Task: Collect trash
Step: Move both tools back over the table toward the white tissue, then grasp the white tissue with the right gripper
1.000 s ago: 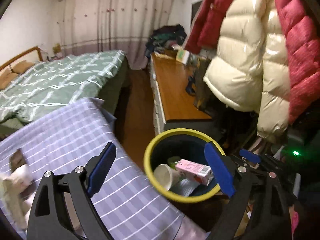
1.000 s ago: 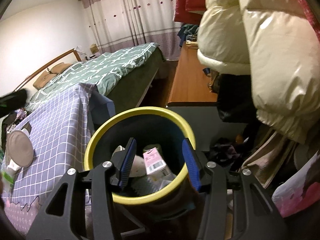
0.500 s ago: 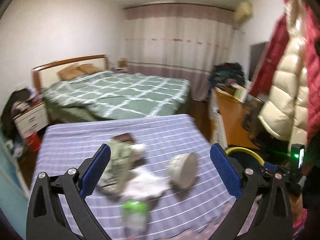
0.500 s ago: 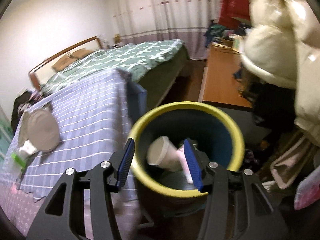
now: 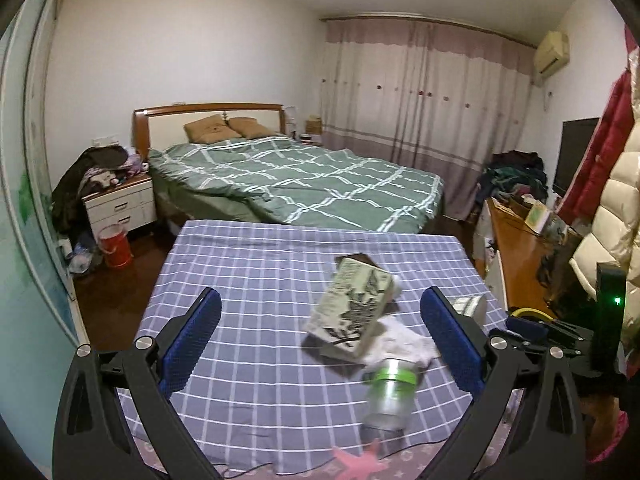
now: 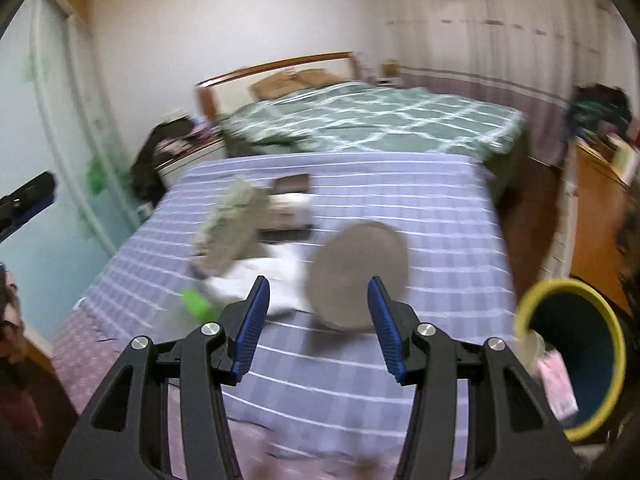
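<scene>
The left gripper (image 5: 320, 336) gaped wide and empty, having just opened; the right gripper (image 6: 318, 322) stood half-spread, empty, above checked cloth (image 5: 260, 280), near a boxy printed carton (image 5: 350, 314)

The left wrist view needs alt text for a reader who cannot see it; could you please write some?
The open, empty left gripper faces a table under a purple checked cloth holding a green-printed carton, white tissue and a green-banded plastic bottle. Behind stands a green-quilted bed.
</scene>
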`<act>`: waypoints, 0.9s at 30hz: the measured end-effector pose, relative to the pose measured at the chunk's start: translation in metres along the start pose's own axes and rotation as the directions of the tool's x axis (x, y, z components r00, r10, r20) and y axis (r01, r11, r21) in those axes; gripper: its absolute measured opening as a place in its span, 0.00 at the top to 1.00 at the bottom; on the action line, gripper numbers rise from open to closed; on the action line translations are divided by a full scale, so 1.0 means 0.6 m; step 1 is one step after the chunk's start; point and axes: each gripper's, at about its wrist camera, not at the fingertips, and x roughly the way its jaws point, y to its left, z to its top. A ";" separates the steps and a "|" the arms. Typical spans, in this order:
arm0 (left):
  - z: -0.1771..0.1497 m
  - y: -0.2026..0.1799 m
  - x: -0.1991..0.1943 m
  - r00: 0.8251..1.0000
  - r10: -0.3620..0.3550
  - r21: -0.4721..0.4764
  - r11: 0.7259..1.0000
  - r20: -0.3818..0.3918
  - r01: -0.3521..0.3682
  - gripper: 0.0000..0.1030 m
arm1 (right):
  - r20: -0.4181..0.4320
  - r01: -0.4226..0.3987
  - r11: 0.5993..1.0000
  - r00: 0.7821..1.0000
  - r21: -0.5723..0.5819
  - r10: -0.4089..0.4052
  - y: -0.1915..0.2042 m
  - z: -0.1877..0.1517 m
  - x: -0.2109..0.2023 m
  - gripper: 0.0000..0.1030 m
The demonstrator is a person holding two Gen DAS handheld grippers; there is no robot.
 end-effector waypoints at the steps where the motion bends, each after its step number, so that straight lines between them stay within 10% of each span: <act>1: -0.001 0.005 0.002 1.000 0.008 -0.004 1.000 -0.001 -0.008 0.05 | -0.015 -0.019 1.000 1.000 -0.020 0.019 0.017 0.009 0.014 0.52; 25: -0.034 0.072 0.070 0.997 0.027 -0.079 0.996 -0.069 -0.033 0.05 | -0.388 -0.064 0.988 0.922 -0.137 0.005 0.065 0.041 0.262 0.59; 27: -0.038 0.074 0.073 0.997 0.025 -0.081 0.996 -0.074 -0.031 0.05 | -0.390 -0.085 0.987 0.921 -0.134 0.026 0.066 0.041 0.259 0.74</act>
